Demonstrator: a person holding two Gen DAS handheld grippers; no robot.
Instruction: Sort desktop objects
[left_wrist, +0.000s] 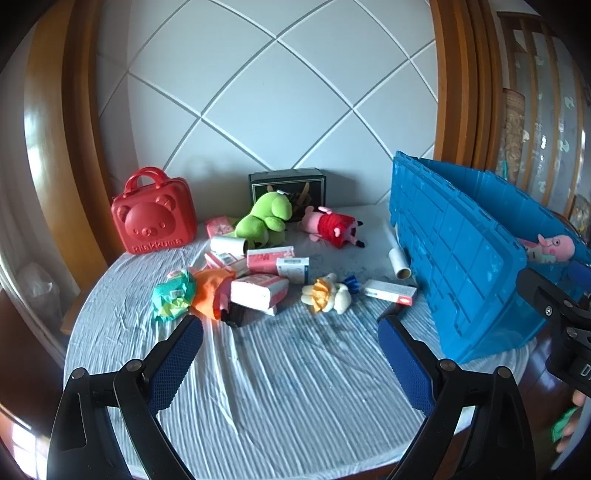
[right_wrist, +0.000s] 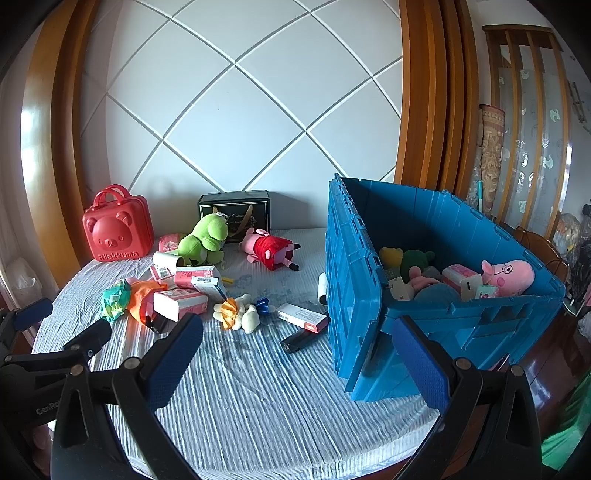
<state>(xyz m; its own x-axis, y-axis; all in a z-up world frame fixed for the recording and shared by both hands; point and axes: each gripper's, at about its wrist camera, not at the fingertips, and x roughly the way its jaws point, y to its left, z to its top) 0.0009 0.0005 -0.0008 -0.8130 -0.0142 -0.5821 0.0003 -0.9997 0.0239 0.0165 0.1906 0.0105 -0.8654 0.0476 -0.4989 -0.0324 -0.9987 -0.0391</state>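
A: Left gripper (left_wrist: 291, 328): jaws spread wide, nothing between the blue pads, held above the bare striped tablecloth (left_wrist: 295, 387) near the front of the table.

B: Right gripper (right_wrist: 295, 339): also wide open and empty, aimed at the near left corner of the blue crate (right_wrist: 424, 321). The crate stands at the table's right side.

A: Crate contents, right wrist view: a pink pig plush with glasses (right_wrist: 511, 275) against the far right wall, a yellow plush (right_wrist: 391, 254), a dark green plush (right_wrist: 417, 260), a white-and-pink box (right_wrist: 460, 278). The rest is too jumbled to name.

B: Loose on the cloth: a green frog plush (left_wrist: 267, 219), a pig plush in a red dress (left_wrist: 332, 227) lying on its side beside it, a small cream plush with an orange ruffle (left_wrist: 325, 295), and a white box with a red end (left_wrist: 391, 291) just left of the crate.

A: A lint-roller refill (left_wrist: 399, 262) lies touching the crate wall. A dark flat object (right_wrist: 299, 341) shows near the crate only in the right wrist view.

B: Legible writing: "Rilakkuma" embossed on the red bear-face case (left_wrist: 155, 214) at the back left. A barcode label on the white-and-teal box (left_wrist: 293, 267), digits unreadable. The pink tissue packs (left_wrist: 269, 258) carry red print I cannot read. The black gift box (left_wrist: 288, 184) against the wall has gold artwork, text illegible.
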